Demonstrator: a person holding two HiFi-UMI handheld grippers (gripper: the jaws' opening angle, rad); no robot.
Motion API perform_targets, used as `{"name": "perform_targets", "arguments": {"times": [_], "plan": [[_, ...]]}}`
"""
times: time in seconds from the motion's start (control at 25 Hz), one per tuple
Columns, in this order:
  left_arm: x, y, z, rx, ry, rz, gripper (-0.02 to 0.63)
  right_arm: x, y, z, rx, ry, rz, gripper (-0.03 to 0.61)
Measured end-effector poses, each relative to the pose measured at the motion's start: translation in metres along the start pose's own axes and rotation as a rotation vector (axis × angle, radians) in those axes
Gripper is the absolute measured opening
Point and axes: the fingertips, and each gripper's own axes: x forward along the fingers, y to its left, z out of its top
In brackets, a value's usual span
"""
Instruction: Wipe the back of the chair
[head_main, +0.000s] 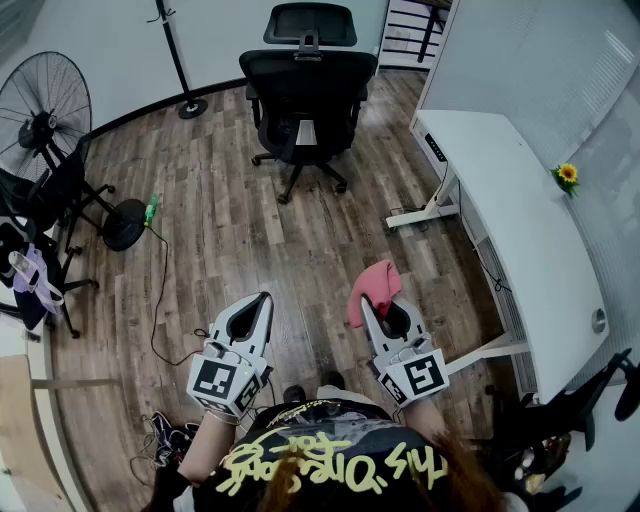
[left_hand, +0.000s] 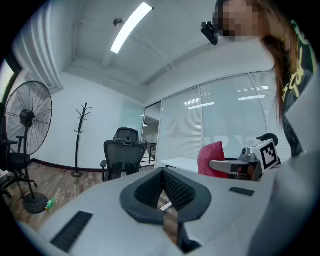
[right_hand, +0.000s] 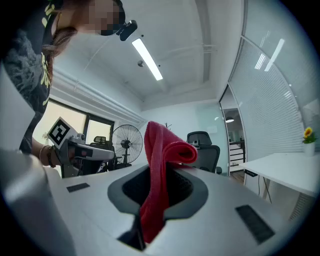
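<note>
The black mesh office chair (head_main: 303, 88) stands far ahead on the wood floor, its back turned toward me; it also shows small in the left gripper view (left_hand: 122, 157) and behind the cloth in the right gripper view (right_hand: 204, 149). My right gripper (head_main: 366, 303) is shut on a red cloth (head_main: 373, 287), which stands up folded between the jaws (right_hand: 159, 170) and droops over them. My left gripper (head_main: 264, 299) is shut with nothing in it (left_hand: 163, 175). Both grippers are held close to my body, well short of the chair.
A white desk (head_main: 520, 215) with a yellow flower (head_main: 567, 174) runs along the right. A standing fan (head_main: 44, 112) and a dark chair with clutter are at the left. A coat stand (head_main: 181, 62), a green bottle (head_main: 151, 208) and a floor cable lie left of the path.
</note>
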Motion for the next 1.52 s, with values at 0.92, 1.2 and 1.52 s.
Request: {"name": "perform_targets", "arguments": {"times": [0.92,1.2,1.52], "plan": [[-0.022,0.004,0.004,0.008,-0.014,0.0,-0.007,-0.007,0.02,0.002,-0.003,-0.005,-0.004,0.061],[-0.029,0.008,0.004,0.003,-0.015,-0.01,-0.008,-0.007,0.029,0.003,0.001,-0.013,-0.017,0.061],[-0.047,0.018,0.003,0.0,-0.009,-0.022,-0.006,-0.008,0.047,0.006,0.0,-0.024,-0.046,0.061]]}}
